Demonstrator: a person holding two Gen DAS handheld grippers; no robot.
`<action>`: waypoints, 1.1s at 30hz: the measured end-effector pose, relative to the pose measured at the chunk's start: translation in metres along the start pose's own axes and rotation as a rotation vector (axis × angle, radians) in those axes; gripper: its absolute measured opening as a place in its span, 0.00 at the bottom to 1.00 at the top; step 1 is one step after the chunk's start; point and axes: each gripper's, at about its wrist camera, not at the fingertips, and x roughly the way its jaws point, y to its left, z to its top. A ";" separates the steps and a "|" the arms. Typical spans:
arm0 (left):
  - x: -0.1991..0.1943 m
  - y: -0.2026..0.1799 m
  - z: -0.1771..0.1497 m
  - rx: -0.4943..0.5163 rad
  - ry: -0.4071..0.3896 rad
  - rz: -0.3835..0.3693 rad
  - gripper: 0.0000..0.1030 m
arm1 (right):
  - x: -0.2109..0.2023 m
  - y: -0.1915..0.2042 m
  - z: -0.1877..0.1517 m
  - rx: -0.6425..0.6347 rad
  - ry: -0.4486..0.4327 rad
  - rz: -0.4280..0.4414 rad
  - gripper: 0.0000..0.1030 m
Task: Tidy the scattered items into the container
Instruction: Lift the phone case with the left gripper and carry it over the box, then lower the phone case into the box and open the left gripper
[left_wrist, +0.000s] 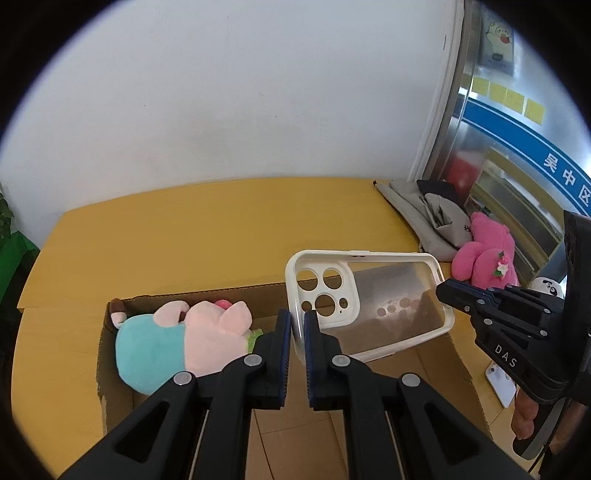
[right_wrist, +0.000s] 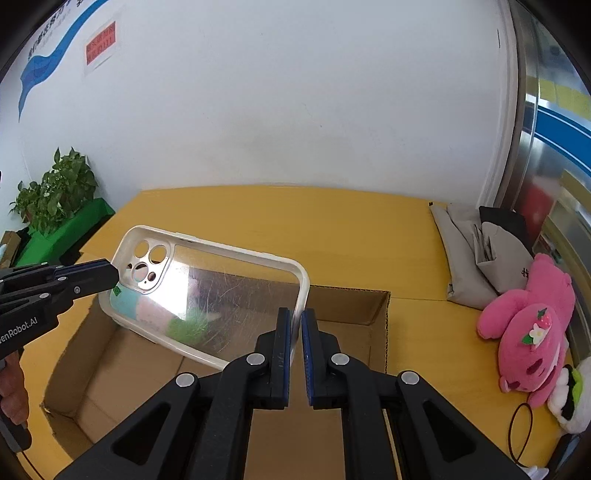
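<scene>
The case (left_wrist: 369, 306) is held level over the box (right_wrist: 373, 299), one end gripped in each closed pair of jaws, left gripper (left_wrist: 297, 328) and right gripper (right_wrist: 296, 328)

White letters "DAS" stand on the black body of the right gripper (left_wrist: 441, 290), seen to the right of the phone case (left_wrist: 369, 302). On the left gripper (right_wrist: 110, 275), left of that case, white lettering reads "enRobot.AI", cut off at the picture's edge. Up to the case's right, a blue band (left_wrist: 535, 147) on the glass door carries white Chinese characters "吴中区". The red notice (right_wrist: 100, 42) on the wall has print too small to read.
</scene>
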 end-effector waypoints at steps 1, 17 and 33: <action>0.012 0.000 0.000 -0.005 0.019 0.000 0.06 | 0.010 -0.004 -0.001 0.004 0.016 -0.002 0.06; 0.135 0.010 -0.035 -0.015 0.309 0.062 0.06 | 0.139 -0.025 -0.038 -0.018 0.336 -0.116 0.06; 0.109 0.026 -0.040 -0.077 0.246 0.019 0.30 | 0.145 -0.007 -0.045 -0.140 0.363 -0.149 0.46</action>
